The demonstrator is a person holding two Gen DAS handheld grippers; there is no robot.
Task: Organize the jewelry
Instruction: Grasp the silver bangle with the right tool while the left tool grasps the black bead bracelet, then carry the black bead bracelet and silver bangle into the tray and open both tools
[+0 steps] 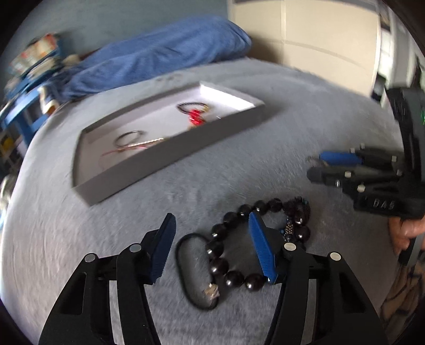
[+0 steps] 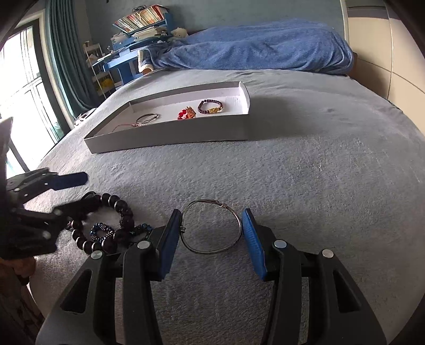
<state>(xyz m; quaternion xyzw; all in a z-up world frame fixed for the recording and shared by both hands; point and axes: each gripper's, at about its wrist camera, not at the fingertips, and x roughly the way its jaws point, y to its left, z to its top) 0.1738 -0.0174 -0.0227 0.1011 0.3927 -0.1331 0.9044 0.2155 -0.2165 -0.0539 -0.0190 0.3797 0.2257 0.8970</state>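
A grey tray (image 1: 170, 156) with a white inside lies on the grey bed and holds several bracelets; it also shows in the right wrist view (image 2: 170, 135). My left gripper (image 1: 212, 231) is open over a dark bead bracelet (image 1: 220, 262) and a black cord loop (image 1: 186, 268). The bead bracelet also shows in the right wrist view (image 2: 117, 204), beside a small blue bead bracelet (image 2: 102, 231). My right gripper (image 2: 209, 223) is open around a silver wire bangle (image 2: 212, 228) lying on the bed. The right gripper also shows in the left wrist view (image 1: 316, 164).
A blue blanket (image 2: 252, 47) lies at the head of the bed. A blue shelf with books (image 2: 140, 24) stands at the back left, by a window with curtains (image 2: 63, 61). A cream wardrobe (image 1: 305, 34) stands to the right.
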